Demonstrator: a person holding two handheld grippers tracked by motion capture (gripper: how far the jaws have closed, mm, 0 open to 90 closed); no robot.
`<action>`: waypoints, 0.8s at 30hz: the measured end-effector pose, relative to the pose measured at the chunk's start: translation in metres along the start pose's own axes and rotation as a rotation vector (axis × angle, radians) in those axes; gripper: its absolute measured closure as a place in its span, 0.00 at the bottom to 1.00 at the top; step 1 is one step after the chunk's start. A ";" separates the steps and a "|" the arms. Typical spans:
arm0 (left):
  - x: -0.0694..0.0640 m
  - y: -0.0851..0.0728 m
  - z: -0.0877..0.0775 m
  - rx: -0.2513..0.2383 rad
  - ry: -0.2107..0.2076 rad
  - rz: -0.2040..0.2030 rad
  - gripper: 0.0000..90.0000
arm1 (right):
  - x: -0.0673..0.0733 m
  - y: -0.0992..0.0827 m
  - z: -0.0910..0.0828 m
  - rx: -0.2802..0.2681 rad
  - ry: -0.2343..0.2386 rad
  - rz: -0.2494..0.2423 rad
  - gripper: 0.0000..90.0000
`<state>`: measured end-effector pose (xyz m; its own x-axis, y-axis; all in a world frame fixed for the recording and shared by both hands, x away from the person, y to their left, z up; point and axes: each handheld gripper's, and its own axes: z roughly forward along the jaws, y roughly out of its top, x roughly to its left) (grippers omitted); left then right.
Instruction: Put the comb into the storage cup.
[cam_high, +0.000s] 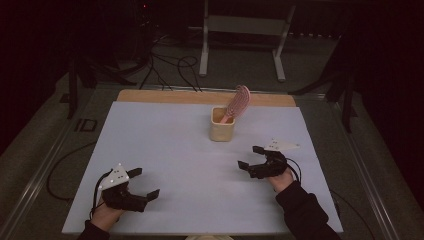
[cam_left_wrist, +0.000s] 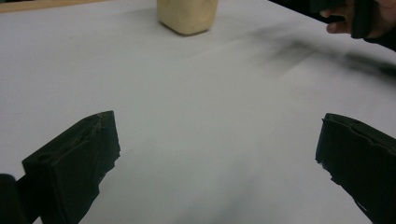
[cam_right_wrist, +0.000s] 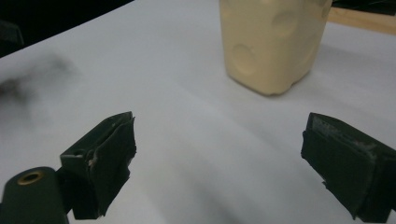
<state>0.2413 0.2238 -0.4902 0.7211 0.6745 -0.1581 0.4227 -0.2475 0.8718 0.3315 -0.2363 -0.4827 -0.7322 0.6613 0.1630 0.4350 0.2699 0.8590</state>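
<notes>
A cream-coloured cup stands upright toward the far middle of the desk, which is covered by a white sheet with a strip of bare wood along its far edge. A pink hairbrush sits handle-down in the cup, its head leaning out to the right above the rim.

The right gripper rests on the sheet near the cup, on the cup's near right, jaws spread wide with nothing between them. In the right gripper view the cup stands just ahead, slightly right of the gap, round dimples showing on its wall, and only bare sheet lies between it and the jaws.

The left gripper sits at the near left corner of the sheet, well apart from the cup, jaws likewise released and empty. In the left gripper view the cup is far off at the top, with open sheet in between, and the right hand shows at the upper right.

Beyond the desk, black cables trail over the floor beside a grey metal stand.
</notes>
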 end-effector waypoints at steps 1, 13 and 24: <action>0.000 0.000 0.000 0.001 0.002 -0.001 0.00 | 0.001 -0.002 -0.001 0.003 0.001 -0.001 0.11; 0.000 0.000 0.000 0.003 -0.003 0.000 0.00 | 0.006 -0.026 -0.026 0.004 0.000 -0.015 0.11; 0.001 0.000 0.000 0.006 -0.008 -0.001 0.00 | 0.007 -0.047 -0.041 0.039 -0.021 -0.048 0.11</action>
<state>0.2416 0.2244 -0.4903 0.7249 0.6693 -0.1629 0.4269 -0.2509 0.8688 0.2842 -0.2732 -0.5024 -0.7414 0.6617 0.1116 0.4201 0.3280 0.8461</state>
